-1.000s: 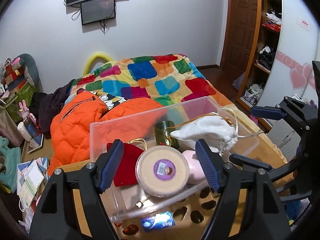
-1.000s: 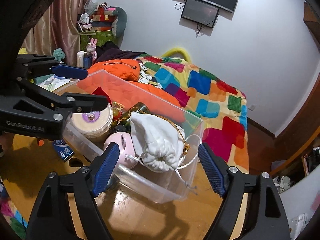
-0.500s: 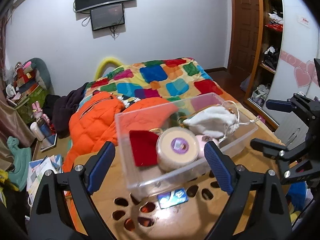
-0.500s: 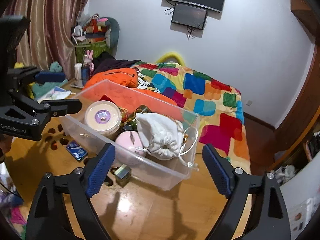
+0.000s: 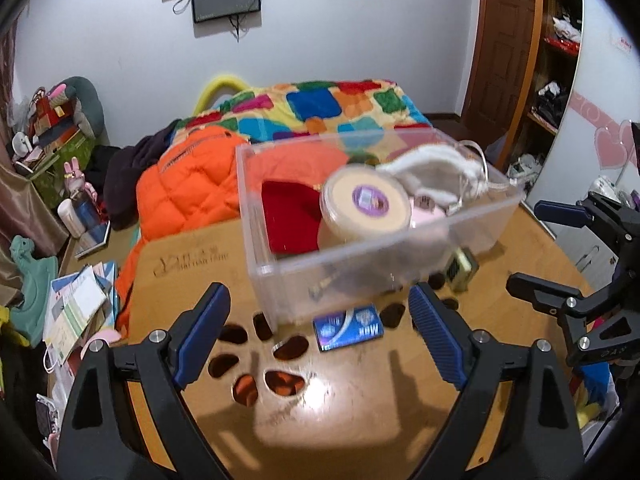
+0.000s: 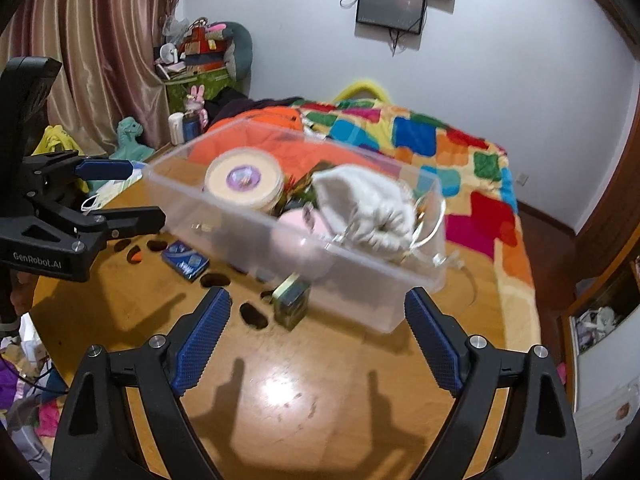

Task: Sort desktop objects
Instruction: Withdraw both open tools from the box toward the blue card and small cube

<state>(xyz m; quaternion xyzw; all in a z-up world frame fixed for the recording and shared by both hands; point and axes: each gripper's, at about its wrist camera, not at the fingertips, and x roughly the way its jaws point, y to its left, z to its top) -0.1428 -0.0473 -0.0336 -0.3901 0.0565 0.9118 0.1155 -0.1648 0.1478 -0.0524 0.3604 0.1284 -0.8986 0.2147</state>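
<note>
**A:** You've pulled both grippers back from the clear plastic bin (image 5: 372, 248). A second ago your left gripper (image 5: 316, 332) had its blue pads either side of the round tub with the purple label (image 5: 366, 202), right up at the bin; now the whole bin sits ahead of the fingertips, and the wooden table (image 5: 344, 400) shows bare between them.

**B:** So am I holding anything?

**A:** No. Both sets of fingers stand wide apart and empty. The left opened further as you backed off and has now settled. Your right gripper (image 6: 316, 332) is the same: wide, nothing between the pads, bin in front of it.

**B:** Where does that leave the objects?

**A:** The bin rests on the table with the tub, a red cloth piece (image 5: 288, 220), a pink item (image 6: 298, 224) and the white drawstring pouch (image 6: 368, 212) inside it, the pouch's cord trailing over the bin's rim. Outside it, a small blue packet (image 5: 347, 327) lies on the table just in front, and a small greenish box (image 6: 292, 304) stands against the bin's near wall.

**B:** Finished, then?

**A:** My judgement is not quite. Backing away with open fingers reads as one item done, but those two strays seem to need binning. The blue packet is nearest your left gripper. It lies flat, so expect a low, careful pinch.
</note>
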